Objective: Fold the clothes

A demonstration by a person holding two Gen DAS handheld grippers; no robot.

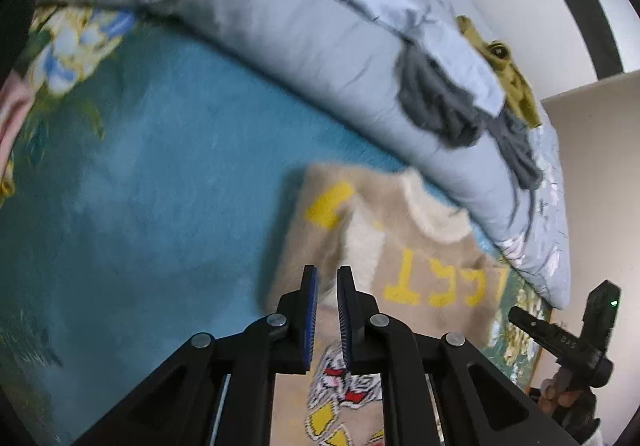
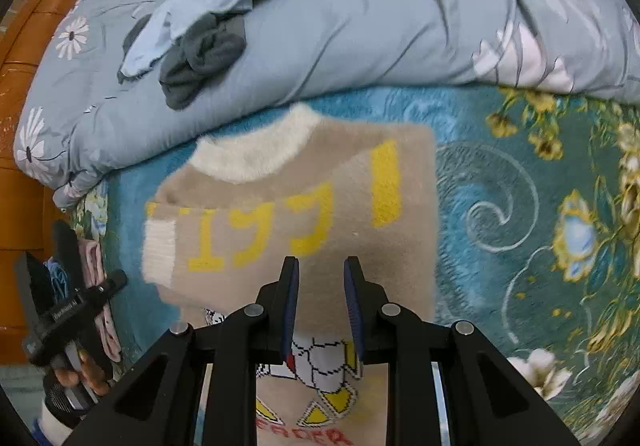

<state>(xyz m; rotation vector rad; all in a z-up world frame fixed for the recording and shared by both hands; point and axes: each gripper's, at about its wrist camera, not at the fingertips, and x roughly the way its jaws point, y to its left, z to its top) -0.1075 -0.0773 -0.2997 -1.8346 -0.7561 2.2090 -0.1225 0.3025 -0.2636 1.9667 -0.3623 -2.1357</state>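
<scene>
**Beige sweater flat on the blue blanket, both grippers above it**

The beige sweater (image 2: 304, 214), with its cream collar and yellow lettering, lies spread on the teal floral blanket (image 2: 520, 206); its collar end sits just beside the rolled grey-blue quilt (image 2: 360, 46), which banks up along the sweater's far edge and closes off that side; both sleeves appear folded in over the body, a cream cuff (image 2: 160, 250) showing at one edge.

On the quilt, beyond the sweater's collar, lie a dark grey garment (image 2: 204, 58) and a pale blue garment (image 2: 200, 2), tangled together; a yellow-green plush toy (image 1: 508, 74) rests further along the same quilt; an orange-brown wooden panel (image 2: 24, 86) stands past the quilt's end.

The left gripper (image 1: 327, 306) hangs over the sweater's sleeve-side edge, jaws nearly together with a narrow gap and nothing between them; the right gripper (image 2: 318, 298) hangs over the sweater's lower body near the printed graphic, jaws parted and empty; whether either touches the knit cannot be told.
</scene>
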